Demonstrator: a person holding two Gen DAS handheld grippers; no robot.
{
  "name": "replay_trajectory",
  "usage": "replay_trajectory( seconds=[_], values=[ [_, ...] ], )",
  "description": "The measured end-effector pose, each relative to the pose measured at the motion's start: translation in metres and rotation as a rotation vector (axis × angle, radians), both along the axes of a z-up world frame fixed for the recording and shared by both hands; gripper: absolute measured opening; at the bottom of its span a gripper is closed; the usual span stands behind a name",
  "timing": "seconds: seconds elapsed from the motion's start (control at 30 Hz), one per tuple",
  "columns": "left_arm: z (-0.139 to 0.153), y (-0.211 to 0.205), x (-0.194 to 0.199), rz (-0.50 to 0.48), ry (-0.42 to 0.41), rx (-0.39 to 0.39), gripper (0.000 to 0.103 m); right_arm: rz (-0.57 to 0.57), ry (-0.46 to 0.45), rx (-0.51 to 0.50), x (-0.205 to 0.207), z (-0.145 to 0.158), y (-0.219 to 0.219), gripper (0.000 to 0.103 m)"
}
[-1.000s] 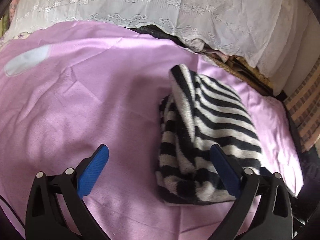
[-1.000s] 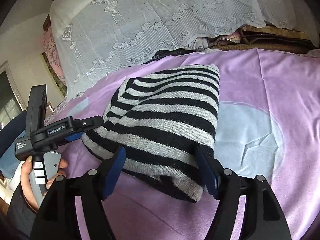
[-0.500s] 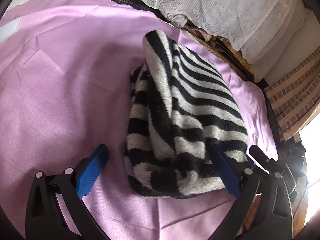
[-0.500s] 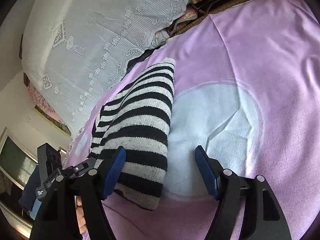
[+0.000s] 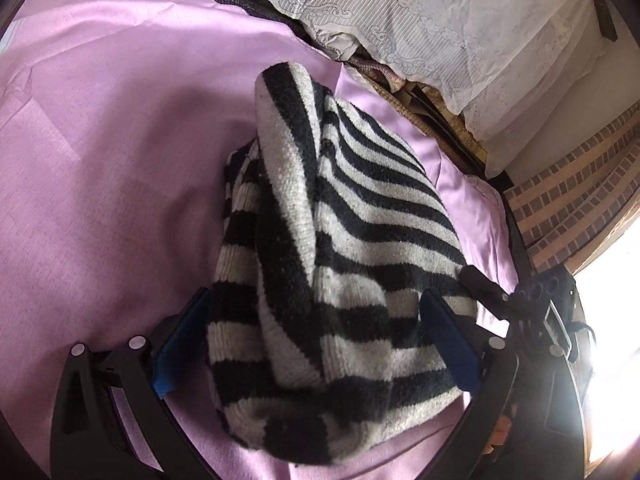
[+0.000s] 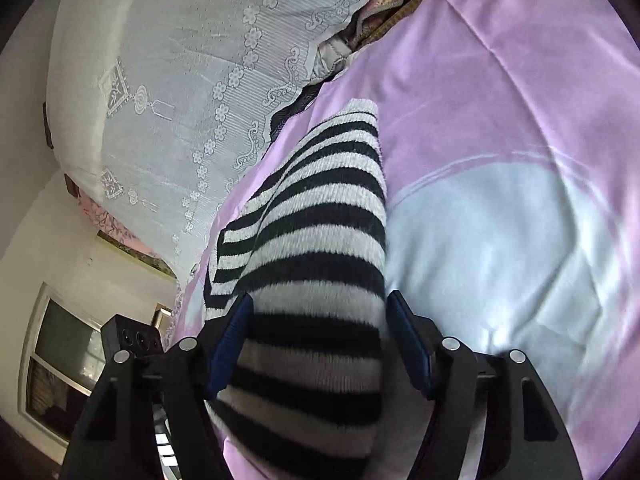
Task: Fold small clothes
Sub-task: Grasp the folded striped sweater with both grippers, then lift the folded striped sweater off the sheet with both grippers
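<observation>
Sweater (image 5: 340, 280), striped and already folded, lies on the pink bedsheet (image 5: 100, 160). Left hand-held gripper (image 5: 320, 344) straddles it spread; right hand-held gripper (image 6: 318, 344) is closing around its end. Next likely calls for a firm pinch to lift or fold again

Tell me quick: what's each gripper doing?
Left gripper: open, straddling the striped knit.
Right gripper: jaws closing around the knit, no firm grip yet.

My left hand-held gripper (image 5: 320, 344) is a black plastic frame with cut-out arms, silver round screws at the joints and blue ribbed pads (image 5: 180, 344). My right hand-held gripper (image 6: 320, 344) is built alike.
</observation>
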State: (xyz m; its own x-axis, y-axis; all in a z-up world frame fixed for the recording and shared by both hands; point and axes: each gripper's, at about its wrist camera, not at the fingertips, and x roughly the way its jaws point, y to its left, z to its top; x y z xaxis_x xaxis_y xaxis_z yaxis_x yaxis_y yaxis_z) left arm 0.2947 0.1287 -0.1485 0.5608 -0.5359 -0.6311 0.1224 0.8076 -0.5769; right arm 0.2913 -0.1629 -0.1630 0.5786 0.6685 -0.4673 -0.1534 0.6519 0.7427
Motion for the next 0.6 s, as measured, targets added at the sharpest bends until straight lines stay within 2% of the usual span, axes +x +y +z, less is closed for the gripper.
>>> replay_trajectory(
  seconds=[0.17, 0.33, 0.47, 0.53, 0.6],
  values=[
    [0.003, -0.012, -0.001, -0.006, -0.033, 0.074, 0.098, 0.021, -0.021, -0.040, 0.004, 0.001, 0.009, 0.068],
    [0.001, -0.016, 0.004, -0.001, -0.036, 0.080, 0.098, 0.026, -0.029, -0.087, 0.011, 0.004, 0.019, 0.070],
    [0.000, -0.014, 0.006, -0.003, -0.032, 0.057, 0.098, 0.035, -0.029, -0.081, 0.013, 0.003, 0.019, 0.069],
    [0.001, -0.015, 0.004, 0.001, -0.039, 0.064, 0.096, 0.038, -0.030, -0.083, 0.013, 0.003, 0.019, 0.069],
    [0.002, -0.015, 0.002, 0.011, -0.049, 0.066, 0.089, 0.042, -0.035, -0.091, 0.012, 0.003, 0.019, 0.068]
  ],
)
